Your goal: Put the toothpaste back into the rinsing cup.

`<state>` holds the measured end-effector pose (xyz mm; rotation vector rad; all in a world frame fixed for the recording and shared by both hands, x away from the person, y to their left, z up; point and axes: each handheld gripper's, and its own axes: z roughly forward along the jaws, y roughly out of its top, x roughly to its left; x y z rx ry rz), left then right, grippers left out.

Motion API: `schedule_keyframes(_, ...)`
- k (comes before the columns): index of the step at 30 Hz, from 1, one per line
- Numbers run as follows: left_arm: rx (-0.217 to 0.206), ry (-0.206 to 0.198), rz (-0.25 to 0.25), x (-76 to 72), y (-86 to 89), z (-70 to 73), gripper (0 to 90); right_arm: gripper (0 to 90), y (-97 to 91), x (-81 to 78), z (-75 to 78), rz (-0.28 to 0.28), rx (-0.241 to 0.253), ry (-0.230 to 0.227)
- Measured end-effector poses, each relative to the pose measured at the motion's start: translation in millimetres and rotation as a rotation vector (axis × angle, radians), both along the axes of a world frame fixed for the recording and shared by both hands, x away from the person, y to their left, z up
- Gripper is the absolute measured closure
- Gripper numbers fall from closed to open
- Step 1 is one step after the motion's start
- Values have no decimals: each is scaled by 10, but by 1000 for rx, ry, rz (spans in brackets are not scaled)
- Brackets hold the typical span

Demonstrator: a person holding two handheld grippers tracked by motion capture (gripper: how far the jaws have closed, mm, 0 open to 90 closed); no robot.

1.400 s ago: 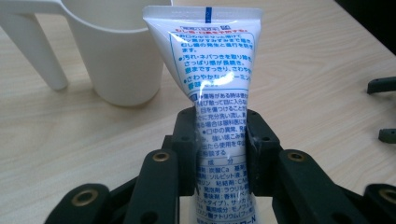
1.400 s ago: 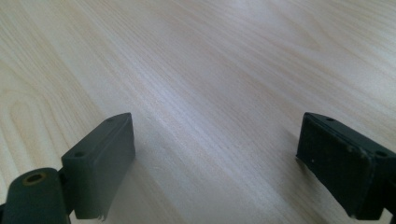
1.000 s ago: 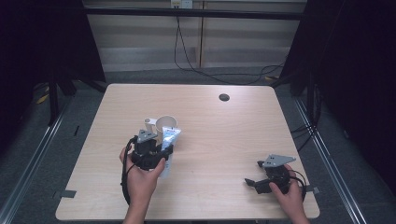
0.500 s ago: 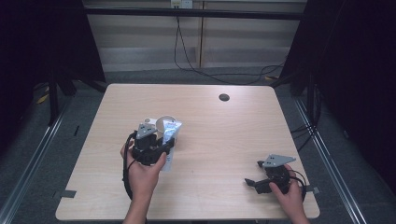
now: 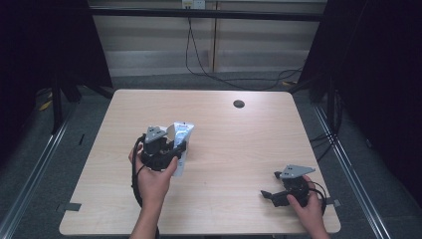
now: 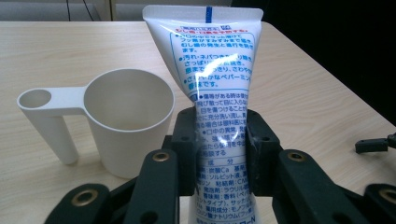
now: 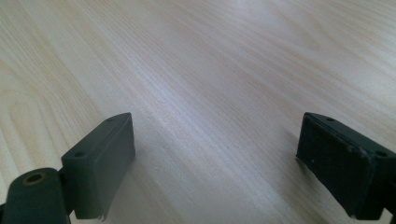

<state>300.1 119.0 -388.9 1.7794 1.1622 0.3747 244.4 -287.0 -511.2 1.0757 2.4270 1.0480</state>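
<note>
left gripper (image 6: 220,149) clamps the toothpaste tube (image 6: 212,74) beside the cup (image 6: 126,116); right gripper (image 7: 215,154) jaws apart

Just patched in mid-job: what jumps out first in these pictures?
The white toothpaste tube, clamped upright in the left gripper left of the table's middle. Just beyond it stands a cream cup with a flat handle. The right gripper sits open, low over bare wood at the near right corner.
</note>
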Motion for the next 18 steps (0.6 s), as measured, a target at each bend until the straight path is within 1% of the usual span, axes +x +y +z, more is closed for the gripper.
schedule_keyframes(4, -2, -10, -6, 41, -39, 69, 702, 108, 0, 1, -1, 1, 0, -1)
schedule_keyframes(5, -9, -13, -4, 51, -49, 81, 703, 108, 0, 1, 0, 1, 0, -1)
schedule_keyframes(10, -12, -22, -11, 91, -85, 129, 702, 108, 0, 0, 0, 0, 0, 0)
schedule_keyframes(11, -18, -26, -8, 109, -96, 149, 703, 108, 0, 0, 0, 0, 0, 0)
schedule_keyframes(18, -22, -39, 3, 165, -103, 190, 702, 108, 0, 1, -1, 1, 0, -1)
